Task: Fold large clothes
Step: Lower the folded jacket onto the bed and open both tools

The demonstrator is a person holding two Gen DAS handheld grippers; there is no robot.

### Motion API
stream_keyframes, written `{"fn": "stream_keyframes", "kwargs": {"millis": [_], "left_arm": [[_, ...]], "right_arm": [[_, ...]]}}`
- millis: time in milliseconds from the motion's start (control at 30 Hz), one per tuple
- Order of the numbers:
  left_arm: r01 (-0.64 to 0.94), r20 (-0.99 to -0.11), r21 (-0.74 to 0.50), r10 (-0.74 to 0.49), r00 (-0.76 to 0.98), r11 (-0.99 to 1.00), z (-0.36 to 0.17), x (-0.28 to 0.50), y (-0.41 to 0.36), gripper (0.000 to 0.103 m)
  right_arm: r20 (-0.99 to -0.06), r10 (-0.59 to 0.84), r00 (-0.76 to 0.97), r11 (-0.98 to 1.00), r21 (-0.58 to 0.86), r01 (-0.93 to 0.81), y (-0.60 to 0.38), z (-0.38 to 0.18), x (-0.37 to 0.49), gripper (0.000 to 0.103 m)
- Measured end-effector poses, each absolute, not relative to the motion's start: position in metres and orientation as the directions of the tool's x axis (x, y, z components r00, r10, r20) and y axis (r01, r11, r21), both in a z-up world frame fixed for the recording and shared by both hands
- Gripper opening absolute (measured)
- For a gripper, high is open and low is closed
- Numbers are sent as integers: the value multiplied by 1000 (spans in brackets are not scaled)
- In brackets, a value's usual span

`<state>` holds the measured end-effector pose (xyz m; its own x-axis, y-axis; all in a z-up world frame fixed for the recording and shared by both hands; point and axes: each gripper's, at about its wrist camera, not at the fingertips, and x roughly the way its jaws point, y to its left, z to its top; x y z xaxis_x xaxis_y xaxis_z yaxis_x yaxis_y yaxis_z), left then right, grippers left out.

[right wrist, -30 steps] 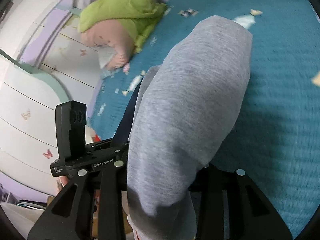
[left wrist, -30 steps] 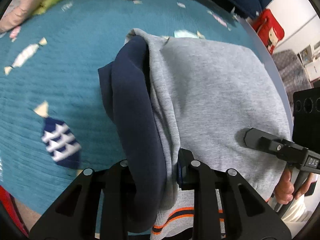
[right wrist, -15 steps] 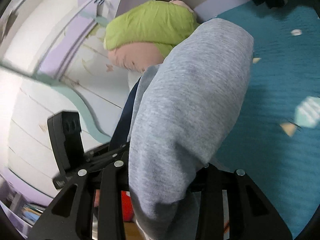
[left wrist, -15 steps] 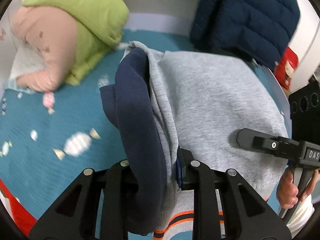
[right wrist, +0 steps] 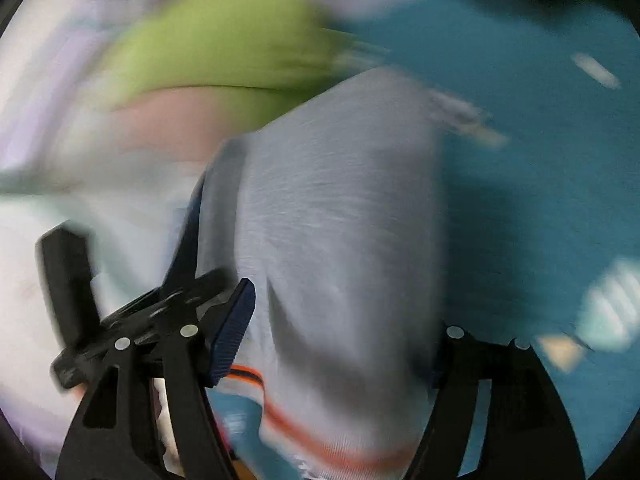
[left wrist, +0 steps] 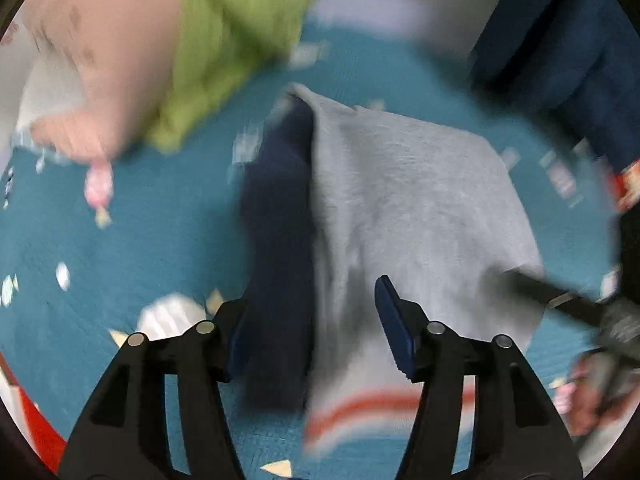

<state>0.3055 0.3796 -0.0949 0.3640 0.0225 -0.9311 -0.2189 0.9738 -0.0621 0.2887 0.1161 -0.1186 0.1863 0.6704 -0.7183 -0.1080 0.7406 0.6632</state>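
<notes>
The folded grey sweatshirt with a navy inner layer and an orange-striped hem lies between the fingers of my left gripper. Its jaws are opening, and the right pad stands clear of the cloth. In the right wrist view the same sweatshirt fills the gap of my right gripper. Those jaws are opening too. The left pad sits beside the fabric, and the cloth hides the right pad. Both views are motion-blurred.
A teal bedcover with small prints lies under the garment. A green and pink pillow rests at the far left, by the white wall panels. A navy jacket is at the far right. A person's hand holds the right gripper.
Both grippers carried the sweatshirt across the bed towards the green and pink pillow. Both pairs of jaws have spread apart from their clamp on the fabric.
</notes>
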Motion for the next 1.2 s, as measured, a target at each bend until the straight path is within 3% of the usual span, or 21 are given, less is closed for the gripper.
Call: {"fn": "stream_keyframes", "kwargs": {"millis": [100,167,267,300,367,433,600,700,800,1000,1133,1167,1200], "left_arm": [[-220,-935,41,115,335,975,-142,293,367,58],[-228,-918,5,95,386,974,-142,282,361,58],[-208,-865,-49,62,497,977,-129,270,344,57],[-202,-841,-49,69,537,978,-122,267,336,56],[-196,-816,-52,72,574,979,-114,267,324,35],[-196,-809,-69,60,584,978,-114,270,317,22],[-193,-829,-113,15,560,975,-138,280,307,15],[-216,-877,-122,-3,481,969,-183,283,306,12],[-219,-848,-136,1,530,966,-194,270,307,11],[-252,-873,-125,14,488,960,-183,247,302,12],[-304,-886,-28,118,449,952,-174,213,284,13],[-305,-885,-19,126,448,952,-171,205,278,14],[-303,-883,-23,122,452,953,-167,199,273,17]], "right_arm": [[-755,589,288,807,570,-155,89,-116,276,68],[-775,503,383,864,450,-224,81,-101,267,68],[-750,526,401,848,424,-320,85,-95,256,65],[-742,532,407,843,417,-341,90,-95,253,60],[-739,535,409,836,391,-385,114,-93,254,41],[-748,542,382,827,394,-402,133,-101,263,18],[-784,546,296,825,442,-351,164,-139,283,15],[-805,519,287,843,425,-330,159,-168,279,6],[-779,573,256,813,499,-300,139,-179,270,0],[-785,563,258,818,485,-310,118,-169,247,0],[-808,518,281,841,423,-337,103,-150,221,10],[-810,499,307,853,396,-342,95,-143,212,13],[-813,475,337,868,371,-329,86,-137,204,33]]}}
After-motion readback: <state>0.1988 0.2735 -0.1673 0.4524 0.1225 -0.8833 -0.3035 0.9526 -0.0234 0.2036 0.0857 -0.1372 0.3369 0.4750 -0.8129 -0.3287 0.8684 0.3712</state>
